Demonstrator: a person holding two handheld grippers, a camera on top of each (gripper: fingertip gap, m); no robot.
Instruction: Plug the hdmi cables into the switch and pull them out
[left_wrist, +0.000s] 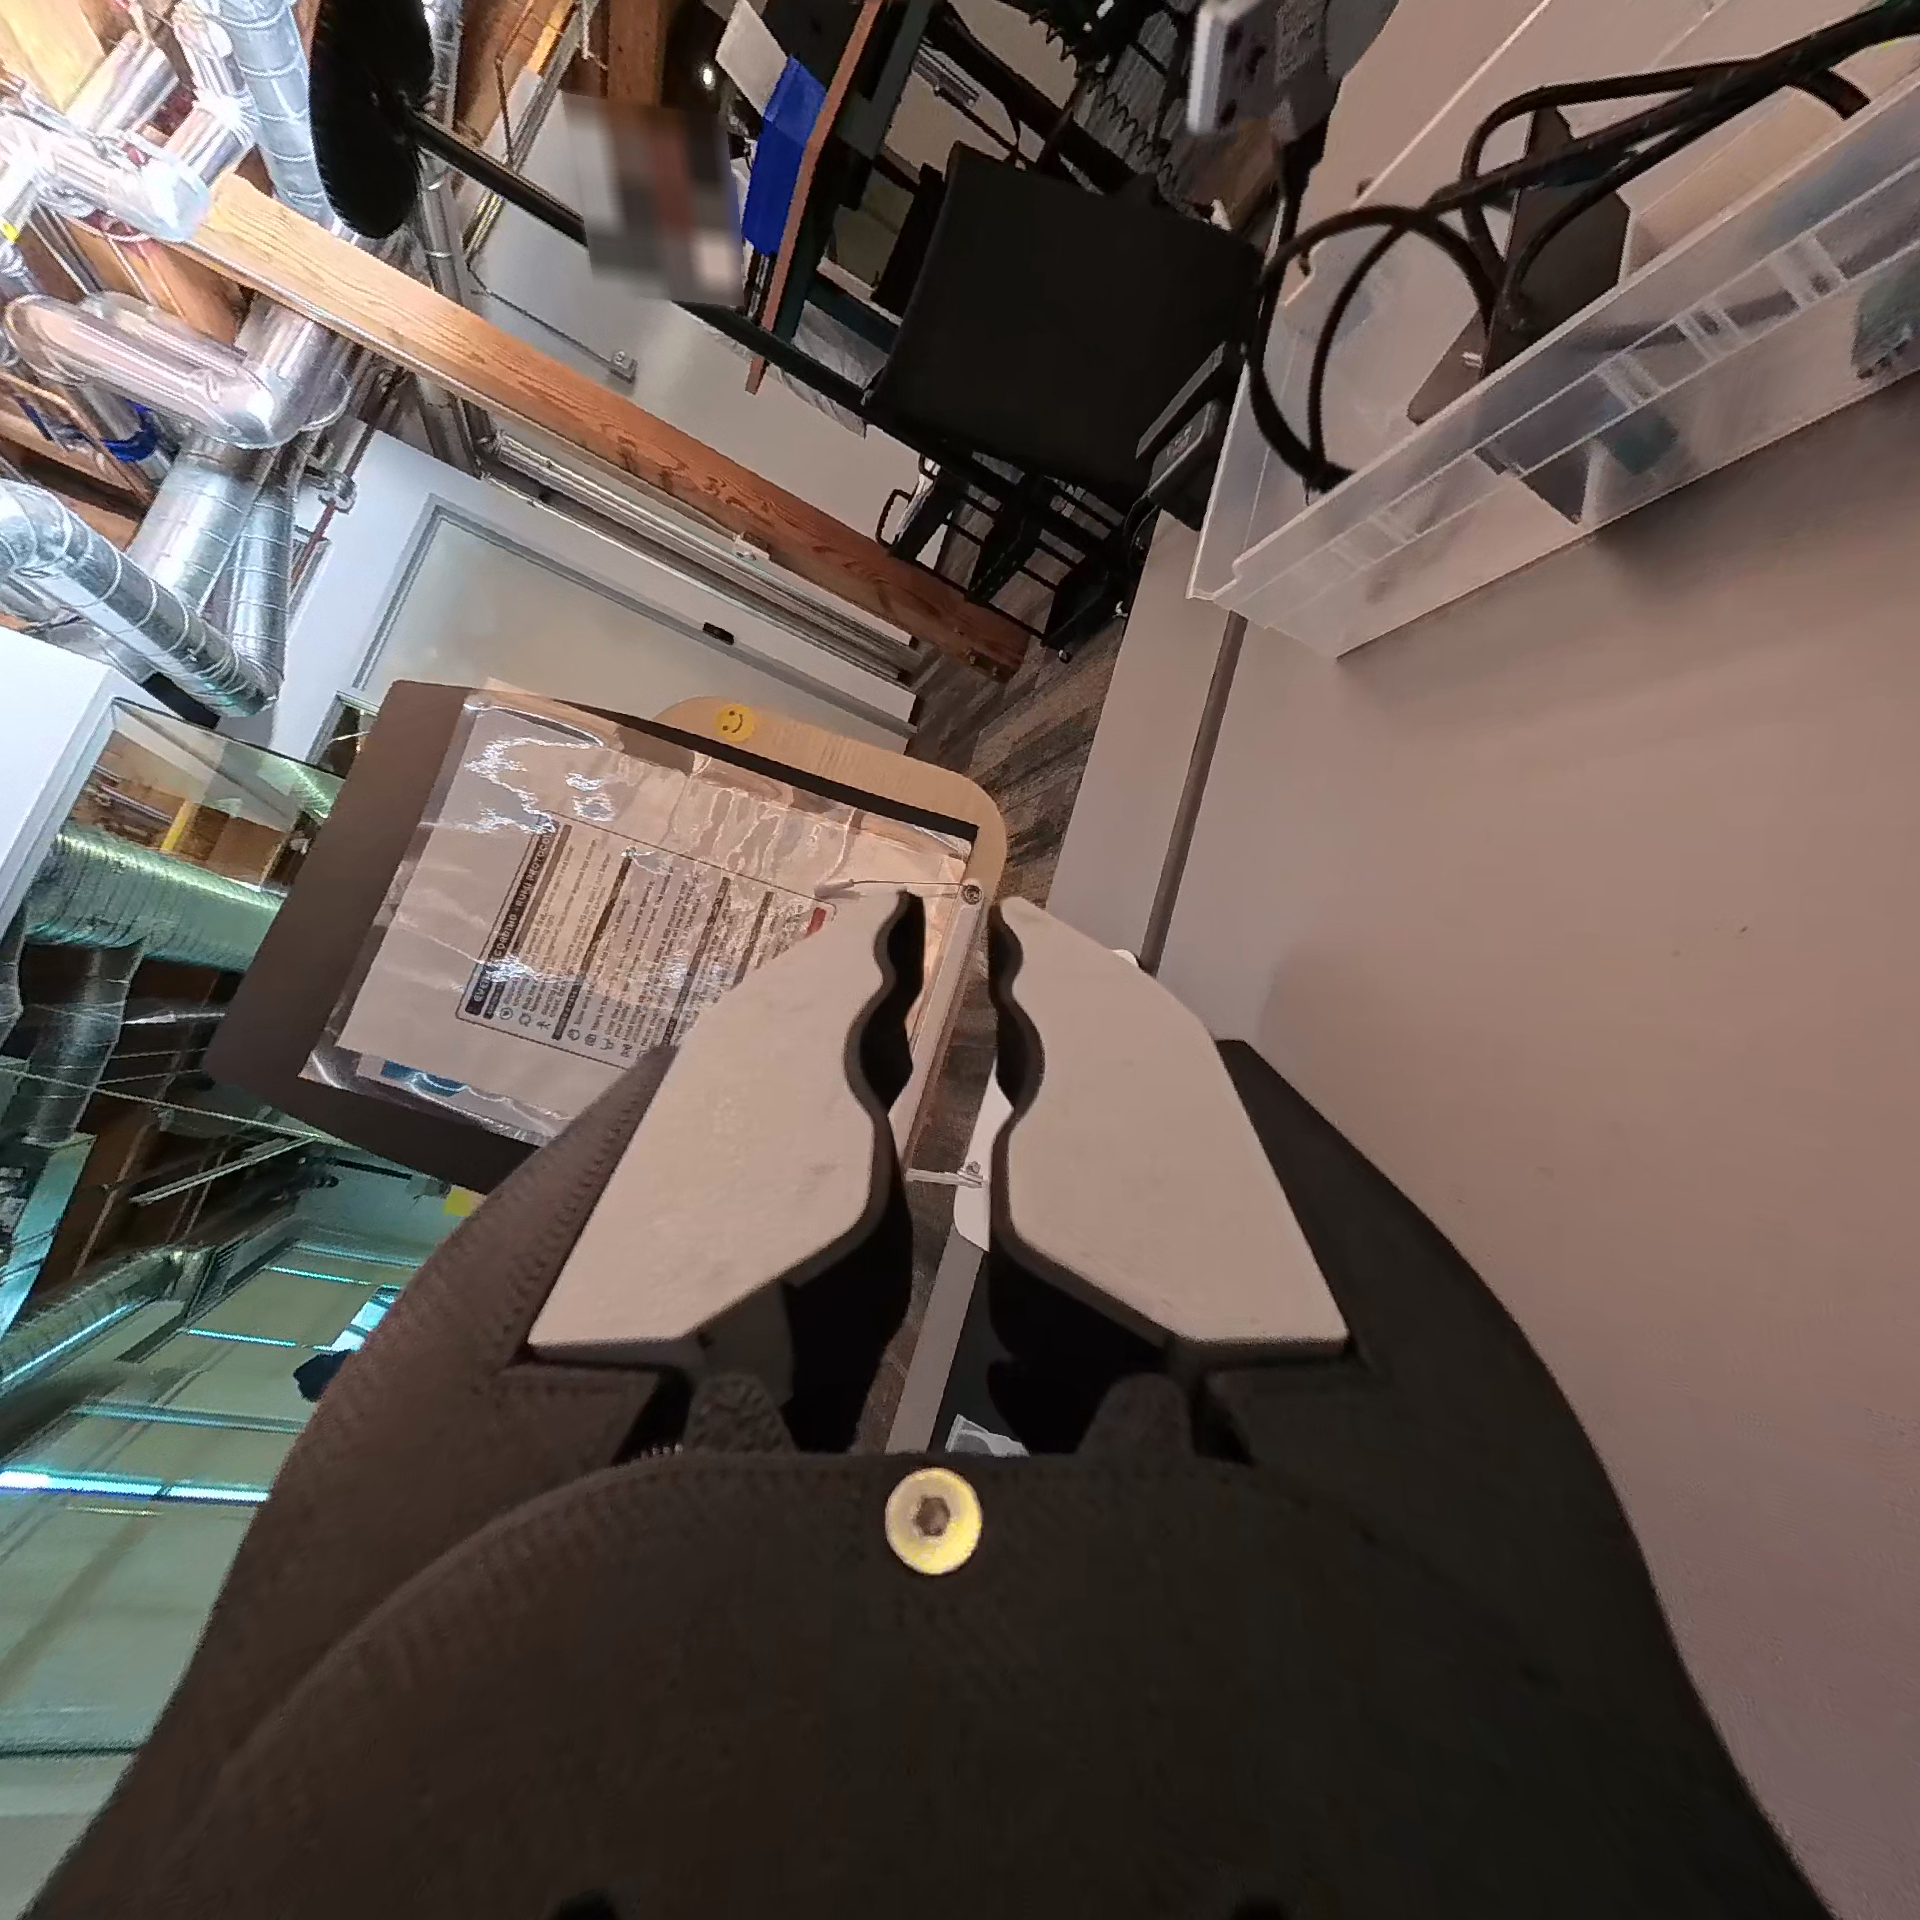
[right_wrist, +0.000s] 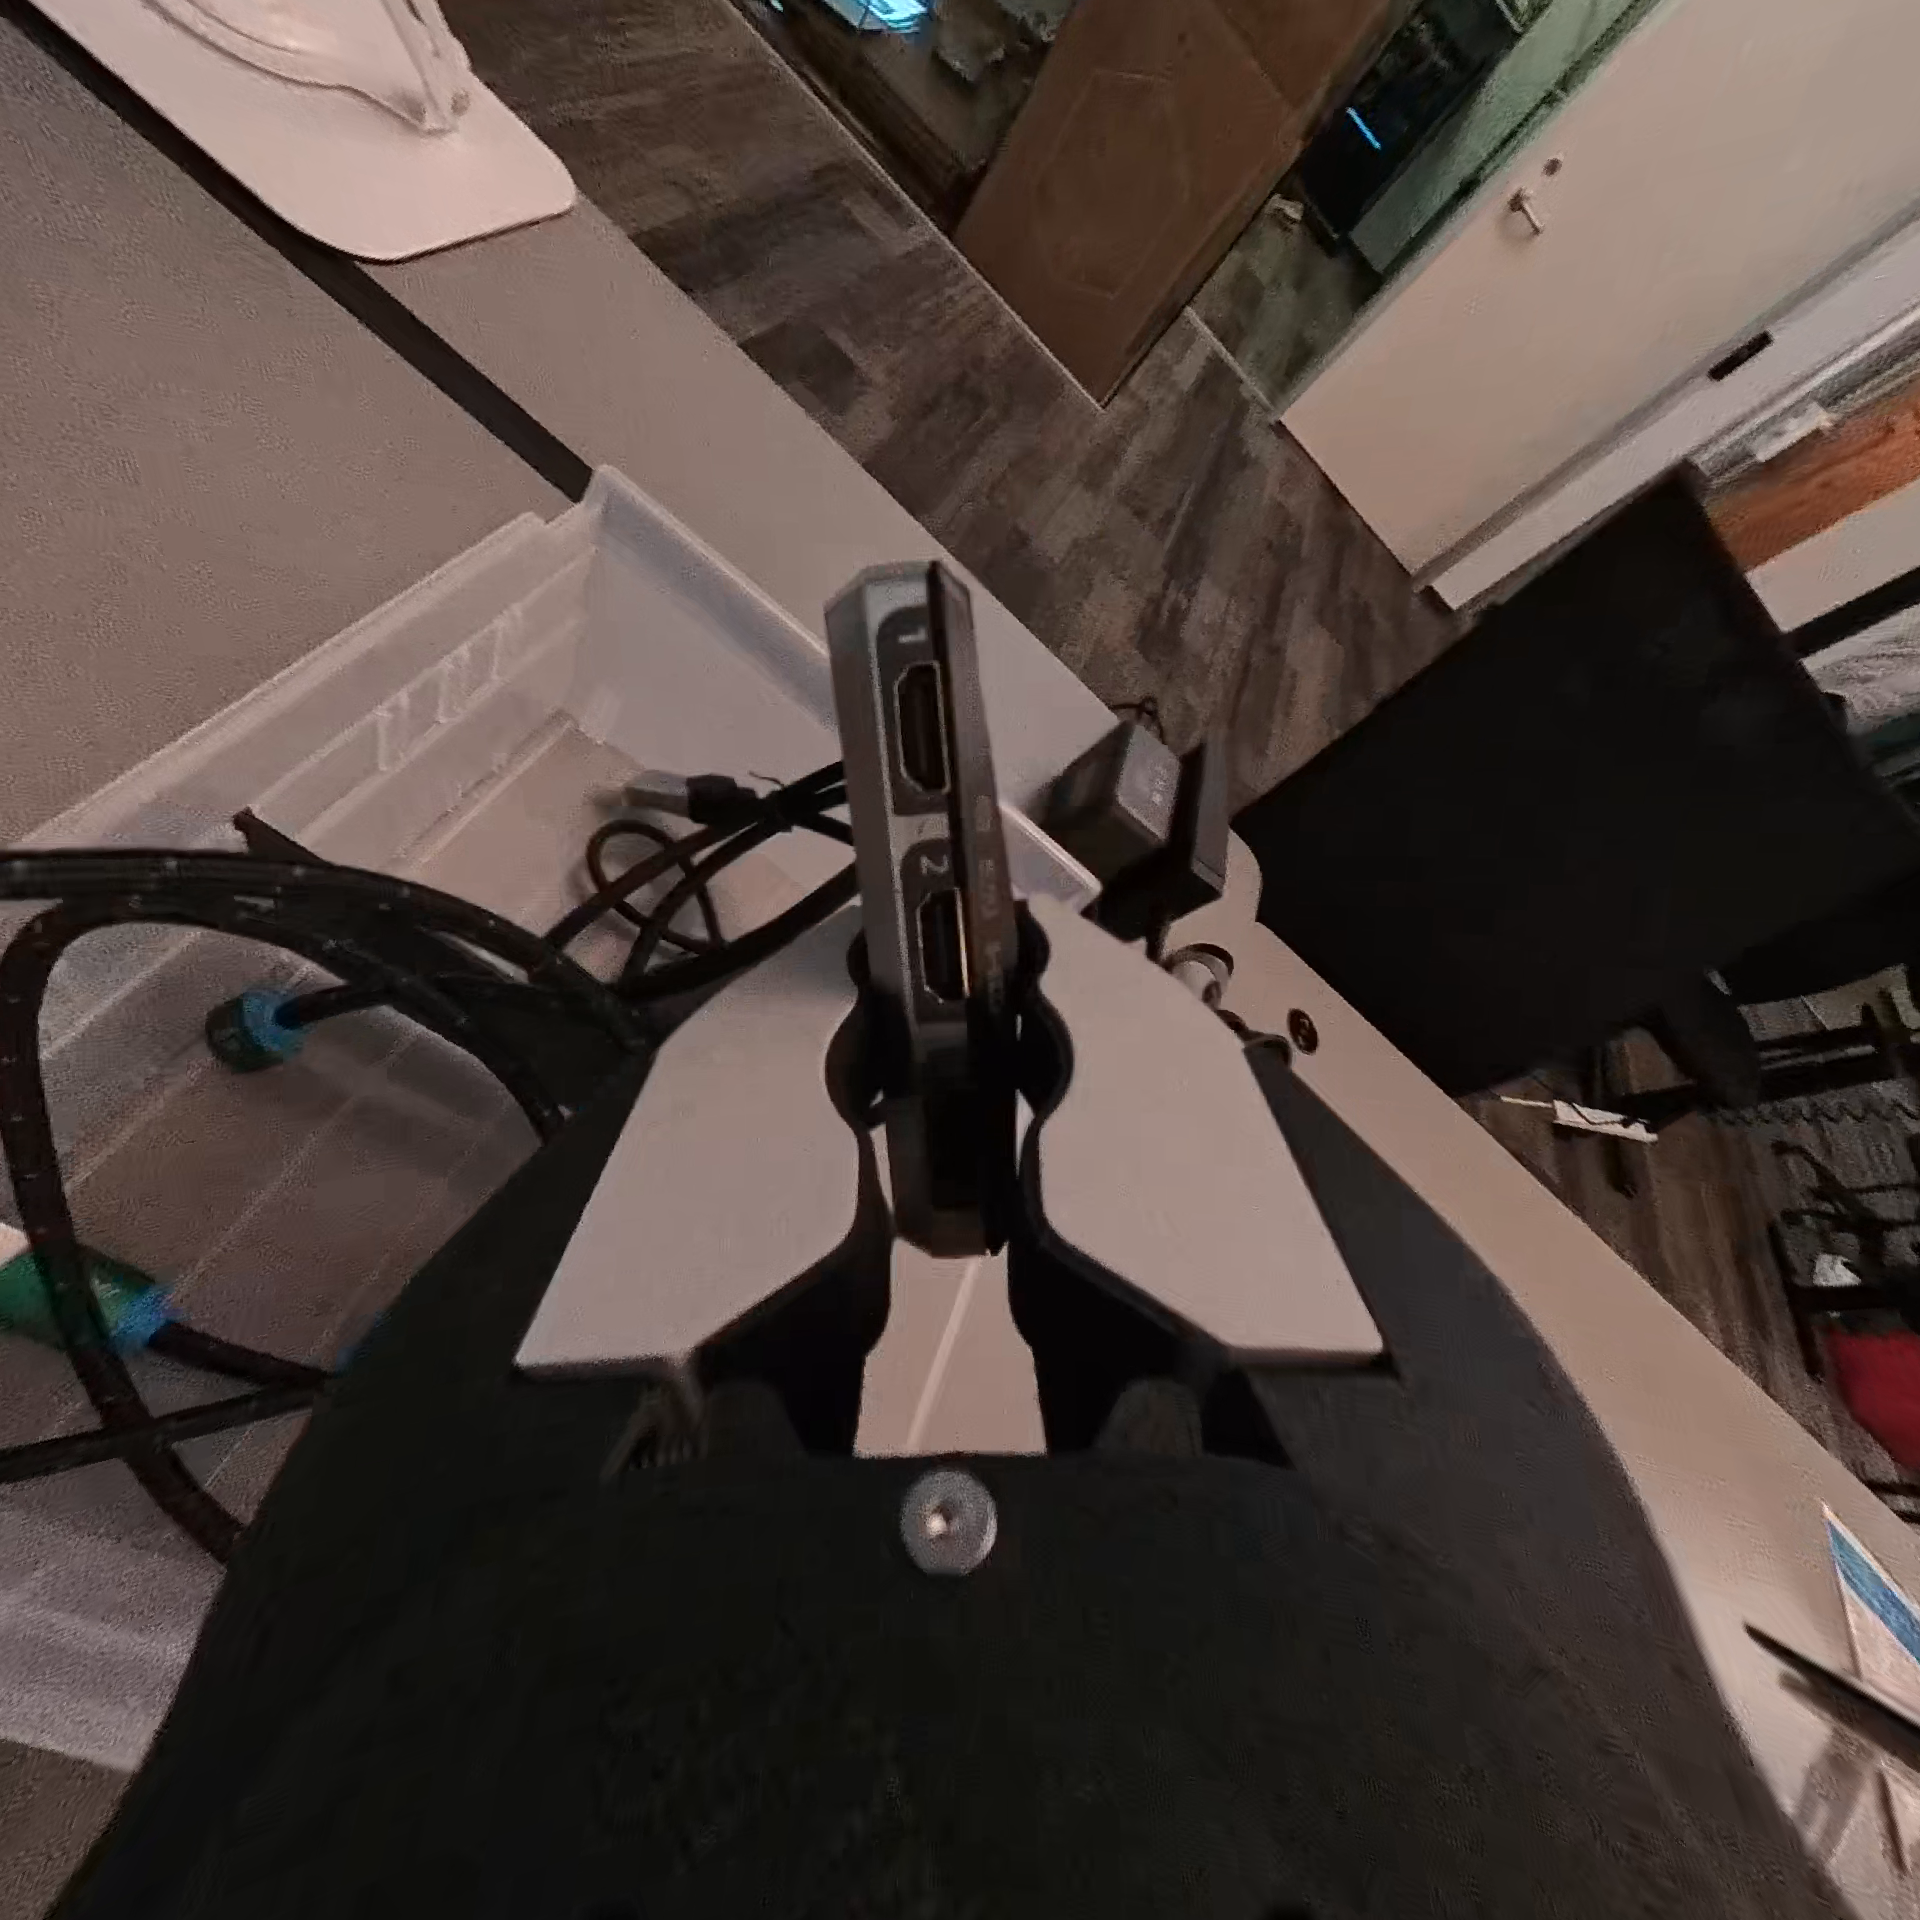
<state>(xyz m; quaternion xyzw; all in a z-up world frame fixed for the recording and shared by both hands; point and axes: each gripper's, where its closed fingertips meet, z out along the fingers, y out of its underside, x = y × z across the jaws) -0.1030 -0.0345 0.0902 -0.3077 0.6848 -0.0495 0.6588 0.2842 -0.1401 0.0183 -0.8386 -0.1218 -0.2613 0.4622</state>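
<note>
- HDMI switch (right_wrist: 925, 883) pinched edge-on in right gripper (right_wrist: 951, 997), raised above clear bin (right_wrist: 644, 582), both ports empty and facing the camera, probably to leave them reachable.
- Braided HDMI cables (right_wrist: 125, 914) coiled in that bin, unplugged.
- Left gripper (left_wrist: 951, 997) rolled sideways beside table (left_wrist: 1558, 987), narrowly parted, holding nothing.

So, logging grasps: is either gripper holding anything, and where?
Right gripper clamps the switch by its lower end, ports exposed. Left gripper holds nothing.
</note>
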